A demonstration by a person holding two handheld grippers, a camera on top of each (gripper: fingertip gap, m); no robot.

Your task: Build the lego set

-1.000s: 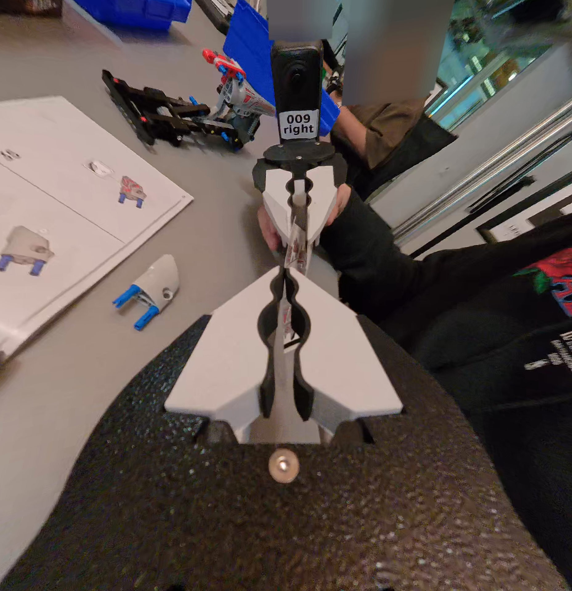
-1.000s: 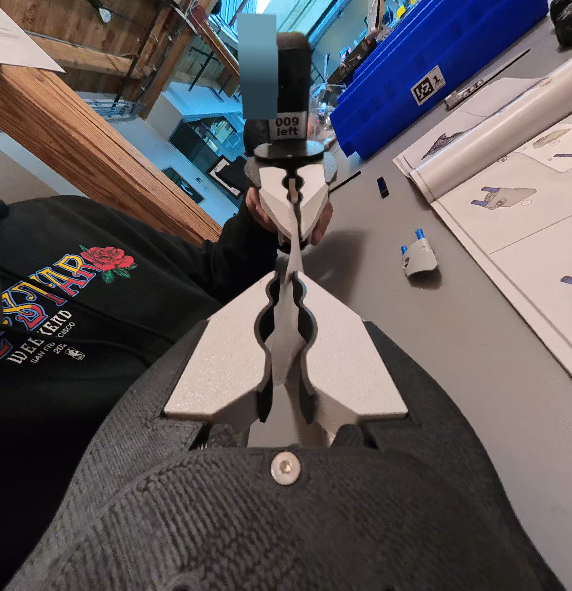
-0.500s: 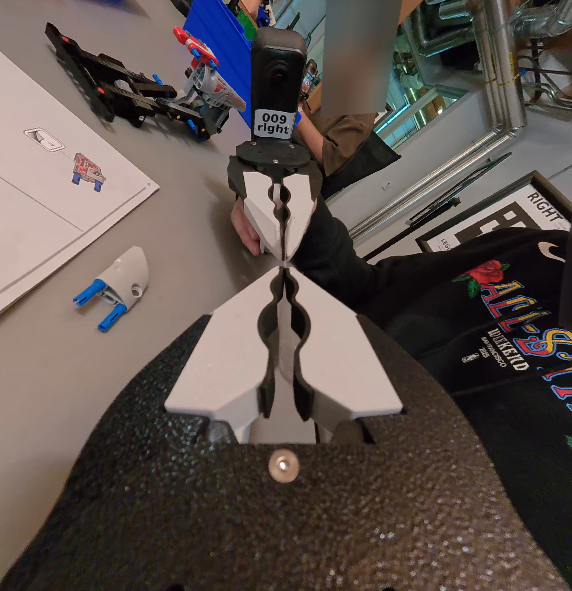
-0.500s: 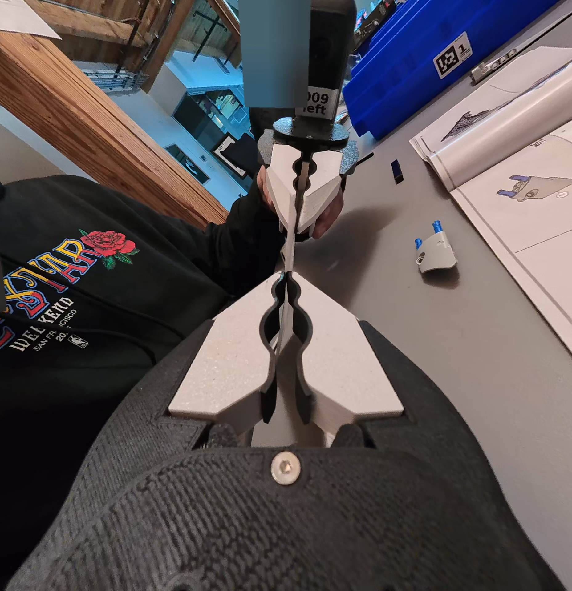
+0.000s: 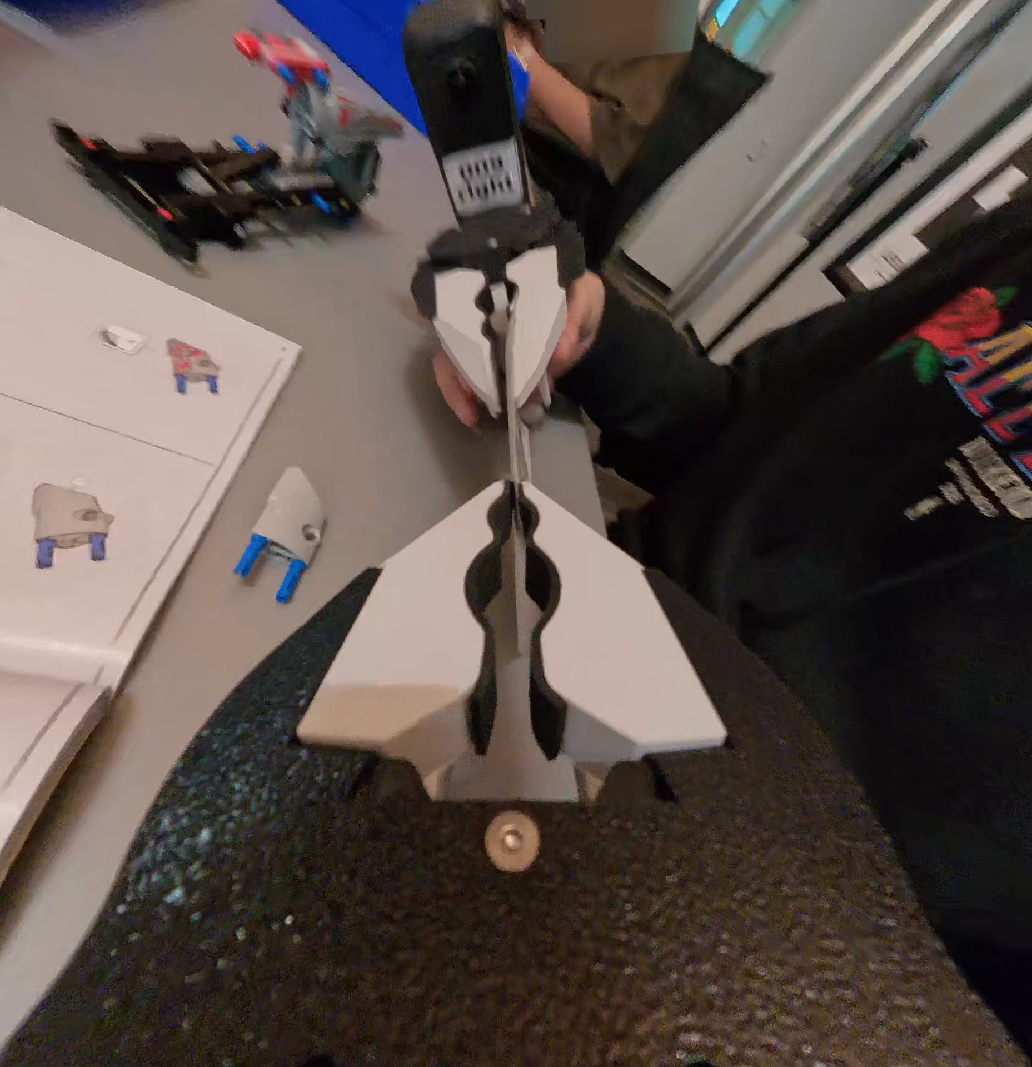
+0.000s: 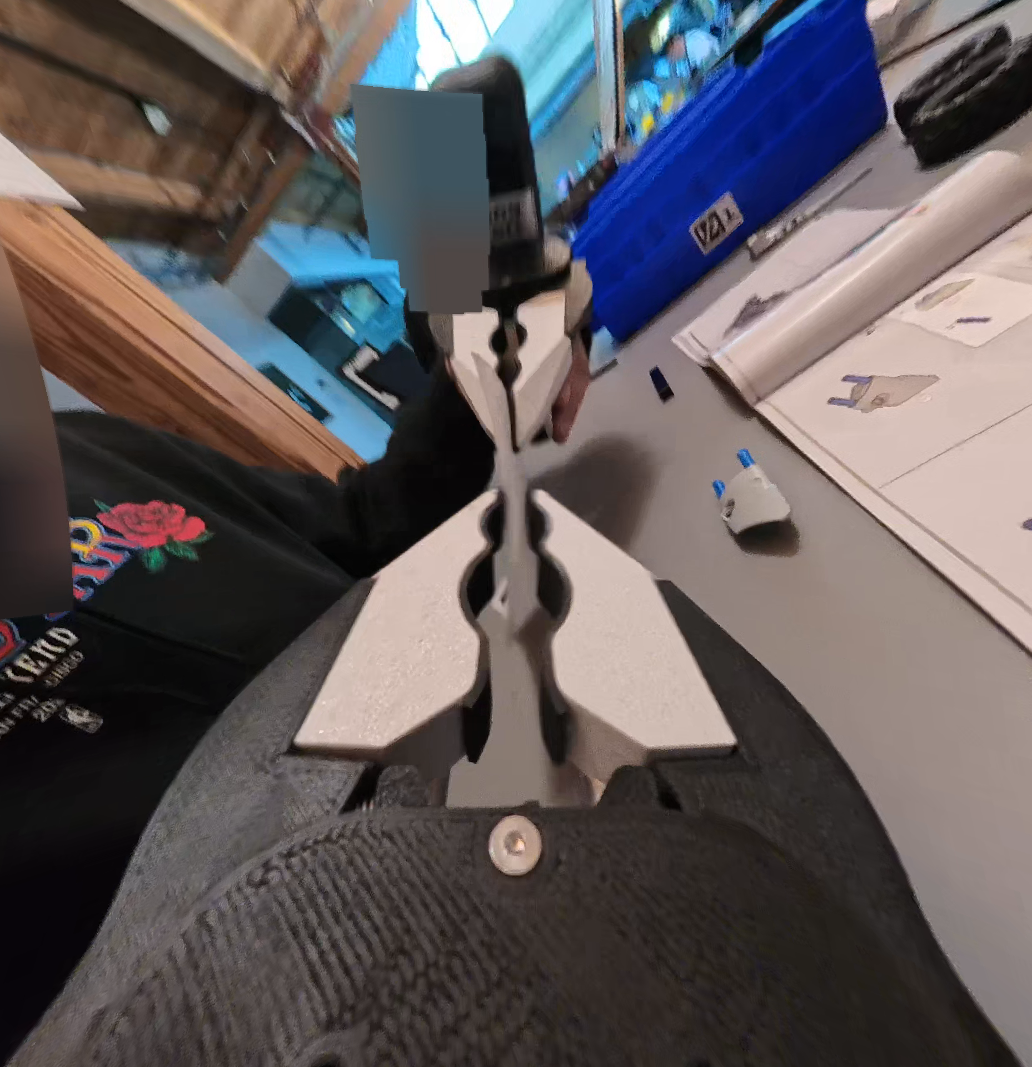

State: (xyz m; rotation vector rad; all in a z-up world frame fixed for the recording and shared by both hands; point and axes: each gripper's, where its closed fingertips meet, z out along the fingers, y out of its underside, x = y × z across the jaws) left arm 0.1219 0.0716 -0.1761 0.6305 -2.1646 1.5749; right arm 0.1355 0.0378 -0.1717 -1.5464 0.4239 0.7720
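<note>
My left gripper (image 5: pixel 516 488) and right gripper (image 6: pixel 510 496) face each other tip to tip above the table's near edge. Both are shut on the same thin pale sheet (image 5: pixel 516 450), seen edge-on and stretched across the short gap between them. It also shows in the right wrist view (image 6: pixel 510 470). The right gripper (image 5: pixel 510 413) shows in the left wrist view, and the left gripper (image 6: pixel 510 444) in the right wrist view. A grey lego piece with two blue pins (image 5: pixel 288 528) lies on the table left of the grippers, also in the right wrist view (image 6: pixel 753 502).
An open instruction booklet (image 5: pixel 97 450) lies on the grey table (image 5: pixel 340 358), also in the right wrist view (image 6: pixel 906 404). A partly built black, red and grey model (image 5: pixel 225 179) sits beyond it. A blue bin (image 6: pixel 733 173), black tyres (image 6: pixel 969 98) and a small dark blue piece (image 6: pixel 660 384) lie farther off. Spacing between my two grippers at the tips: around 5 centimeters.
Both grippers stay shut on the sheet. Their tips, nearly touching half a second ago, have drawn a little apart, showing more sheet. Both views have swung and are blurred.
</note>
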